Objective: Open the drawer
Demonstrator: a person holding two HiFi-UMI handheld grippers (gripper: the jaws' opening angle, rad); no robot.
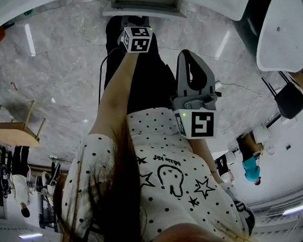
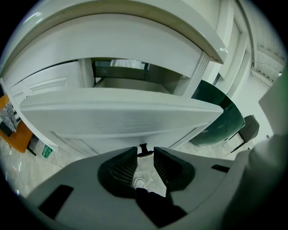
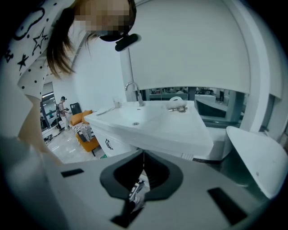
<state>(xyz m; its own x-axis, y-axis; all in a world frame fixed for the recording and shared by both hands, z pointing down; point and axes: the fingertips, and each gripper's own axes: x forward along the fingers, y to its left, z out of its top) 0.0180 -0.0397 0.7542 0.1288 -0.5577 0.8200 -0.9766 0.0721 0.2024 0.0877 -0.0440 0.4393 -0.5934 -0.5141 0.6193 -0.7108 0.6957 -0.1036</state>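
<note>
Drawer [image 2: 121, 117] looks partway out already, right in front of the left gripper [image 2: 145, 152]. Its jaws are apart, with the little black handle [image 2: 143, 147] at their tips, not pinched. Right gripper [image 3: 143, 155] is clenched, empty. Past the front panel there's a dark gap under the vanity top [image 2: 112, 40], so I'd guess there's some pulling left.

My head camera looked steeply down over the person's dotted shirt [image 1: 178, 186] to the floor [image 1: 57, 76], with the drawer [image 1: 143, 4] at its top edge. The left gripper view faced that same drawer from very close. The right gripper view stood farther off, facing the washbasin [image 3: 148, 123] from one side.
</note>
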